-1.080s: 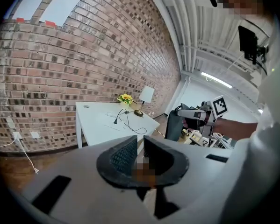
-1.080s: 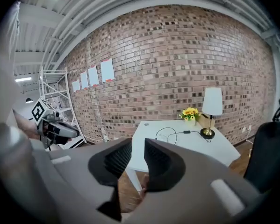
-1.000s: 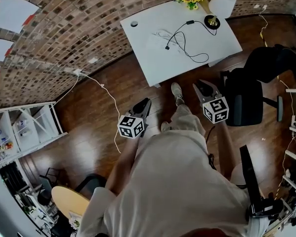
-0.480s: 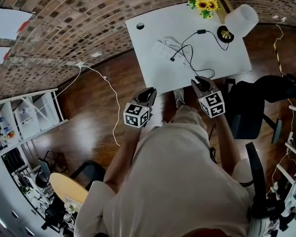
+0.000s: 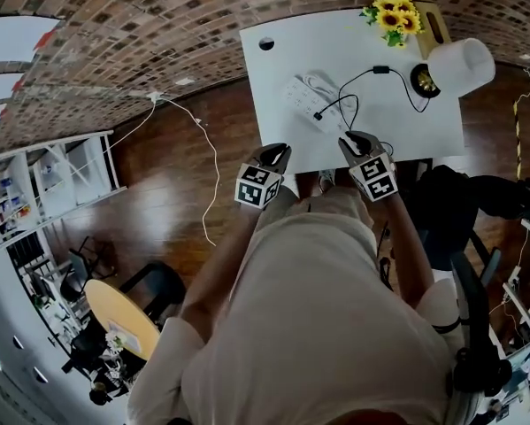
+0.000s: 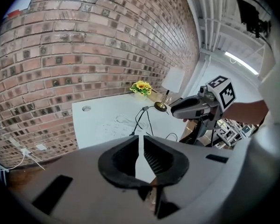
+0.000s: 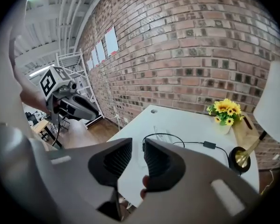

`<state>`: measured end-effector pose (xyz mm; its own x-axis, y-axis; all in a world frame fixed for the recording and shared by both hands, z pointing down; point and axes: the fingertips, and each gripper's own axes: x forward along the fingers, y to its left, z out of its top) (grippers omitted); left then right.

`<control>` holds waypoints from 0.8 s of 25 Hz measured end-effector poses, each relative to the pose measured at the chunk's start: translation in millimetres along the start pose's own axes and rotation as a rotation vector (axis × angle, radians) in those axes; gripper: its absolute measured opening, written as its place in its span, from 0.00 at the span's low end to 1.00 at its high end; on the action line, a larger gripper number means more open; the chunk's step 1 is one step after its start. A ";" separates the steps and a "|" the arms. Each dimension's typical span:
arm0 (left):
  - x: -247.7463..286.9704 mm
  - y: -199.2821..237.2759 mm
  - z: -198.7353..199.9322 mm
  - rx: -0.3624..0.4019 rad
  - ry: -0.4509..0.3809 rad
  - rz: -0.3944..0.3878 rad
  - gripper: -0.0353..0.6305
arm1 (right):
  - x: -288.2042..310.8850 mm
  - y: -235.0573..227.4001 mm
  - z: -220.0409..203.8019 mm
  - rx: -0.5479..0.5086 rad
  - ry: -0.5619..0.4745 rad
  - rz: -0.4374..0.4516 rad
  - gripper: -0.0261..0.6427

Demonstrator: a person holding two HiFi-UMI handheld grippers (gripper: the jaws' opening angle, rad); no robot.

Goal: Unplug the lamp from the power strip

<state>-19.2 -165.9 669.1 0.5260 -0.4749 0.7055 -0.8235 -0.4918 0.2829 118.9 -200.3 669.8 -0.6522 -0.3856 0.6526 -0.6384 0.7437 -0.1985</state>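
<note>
A white table (image 5: pixel 282 60) on the wooden floor (image 5: pixel 158 202) carries a white power strip (image 5: pixel 311 96), a lamp (image 5: pixel 455 67) (black cord (image 5: pixel 381 69) looping between them) and sunflowers (image 5: pixel 394 16).

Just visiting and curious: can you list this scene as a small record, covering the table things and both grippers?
Table: white, against a brick wall
Lamp: white shade, far right corner
Sunflowers: beside the lamp
Power strip: white, mid-table
Black cord: runs from lamp to power strip
Left gripper: by the table's near edge, jaws slightly apart, empty
Right gripper: at the near edge, jaws apart, empty
</note>
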 end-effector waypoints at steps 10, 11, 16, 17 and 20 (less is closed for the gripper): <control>71.8 33.9 -2.3 0.055 0.116 -0.040 0.06 | 47.4 -7.4 -14.7 -0.046 0.125 0.039 0.16; 79.6 38.0 -1.7 0.070 0.128 -0.050 0.06 | 51.5 -6.5 -14.2 -0.057 0.138 0.039 0.16; 112.9 57.4 -5.1 0.182 0.215 -0.085 0.06 | 75.5 -6.1 -16.7 -0.101 0.200 0.030 0.16; 118.5 61.5 -5.5 0.210 0.231 -0.088 0.06 | 81.3 -5.7 -18.1 -0.100 0.211 0.031 0.16; 136.0 71.4 -9.7 0.279 0.278 -0.103 0.06 | 99.5 -4.8 -25.8 -0.101 0.250 0.035 0.16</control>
<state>-8.6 -258.6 791.5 0.4940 -0.2158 0.8423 -0.6600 -0.7237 0.2016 67.6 -228.2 754.5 -0.5439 -0.2207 0.8096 -0.5650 0.8097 -0.1588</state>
